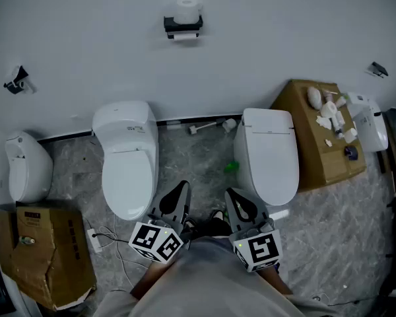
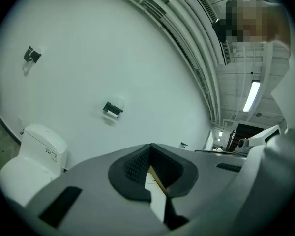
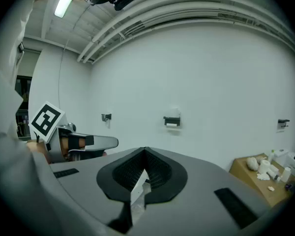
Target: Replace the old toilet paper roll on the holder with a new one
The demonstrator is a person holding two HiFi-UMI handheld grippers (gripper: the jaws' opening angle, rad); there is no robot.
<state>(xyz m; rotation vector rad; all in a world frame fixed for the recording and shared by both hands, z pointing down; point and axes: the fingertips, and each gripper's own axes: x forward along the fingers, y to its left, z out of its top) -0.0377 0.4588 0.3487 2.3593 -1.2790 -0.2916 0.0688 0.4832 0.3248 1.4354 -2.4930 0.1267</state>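
A black toilet paper holder (image 1: 183,26) is fixed high on the white wall, with a white roll (image 1: 187,6) standing on top of it and a strip of paper showing below. It also shows small in the left gripper view as the holder (image 2: 113,109) and in the right gripper view as the holder (image 3: 171,121). My left gripper (image 1: 182,187) and right gripper (image 1: 232,194) are held close to my body, far from the wall. Both are shut with nothing between the jaws. The left gripper (image 2: 150,149) and right gripper (image 3: 145,152) point toward the wall.
Two white toilets (image 1: 127,156) (image 1: 269,154) stand against the wall ahead, with a toilet brush (image 1: 208,127) lying between them. A cardboard box (image 1: 310,147) at right carries several white items. Another box (image 1: 43,259) and a white fixture (image 1: 28,167) are at left.
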